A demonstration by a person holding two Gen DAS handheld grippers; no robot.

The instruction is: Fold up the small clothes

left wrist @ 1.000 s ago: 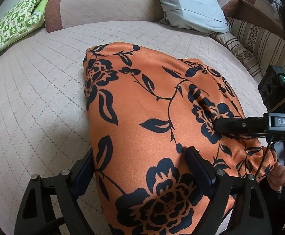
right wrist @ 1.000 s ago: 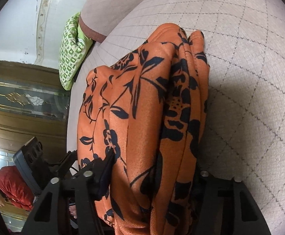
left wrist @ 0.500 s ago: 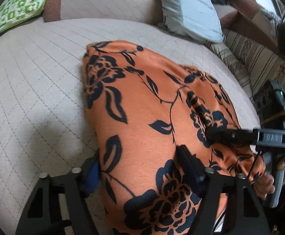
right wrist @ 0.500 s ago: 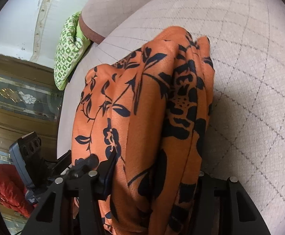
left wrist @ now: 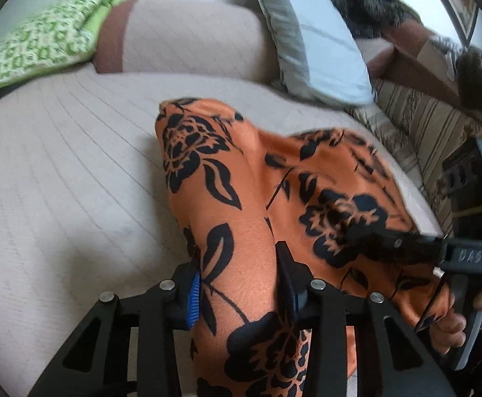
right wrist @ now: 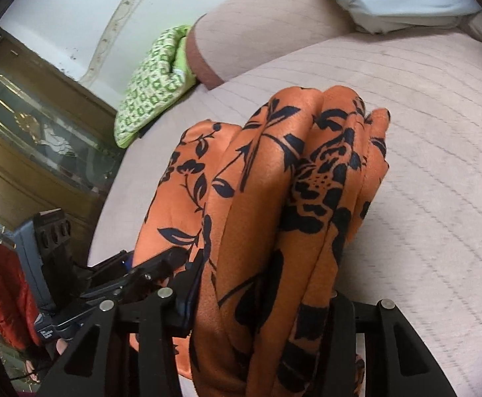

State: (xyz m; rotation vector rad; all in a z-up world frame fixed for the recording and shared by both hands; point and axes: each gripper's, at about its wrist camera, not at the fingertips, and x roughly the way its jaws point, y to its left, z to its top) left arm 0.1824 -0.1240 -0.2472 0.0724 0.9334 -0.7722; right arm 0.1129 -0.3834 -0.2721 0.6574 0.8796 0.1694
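Note:
An orange garment with black flowers (left wrist: 250, 198) is bunched and lifted over the beige quilted bed (left wrist: 59, 182). My left gripper (left wrist: 239, 281) is shut on a thick fold of it at the near edge. My right gripper (right wrist: 264, 301) is shut on several bunched layers of the same garment (right wrist: 274, 182). In the left wrist view the right gripper (left wrist: 373, 241) pokes in from the right with the cloth draped around it. In the right wrist view the left gripper (right wrist: 161, 264) sits at the lower left, close beside the cloth.
A green patterned cloth (left wrist: 42, 46) lies at the bed's far left. A beige bolster (left wrist: 188, 36) and a pale blue pillow (left wrist: 320, 49) stand at the head. Striped bedding (left wrist: 416, 122) is at the right. A wooden cabinet (right wrist: 42, 139) stands beyond the bed.
Both grippers have risen and tilted with the garment. The cloth has lifted off the bed and bunched into thicker folds. The left jaws have closed tighter on it.

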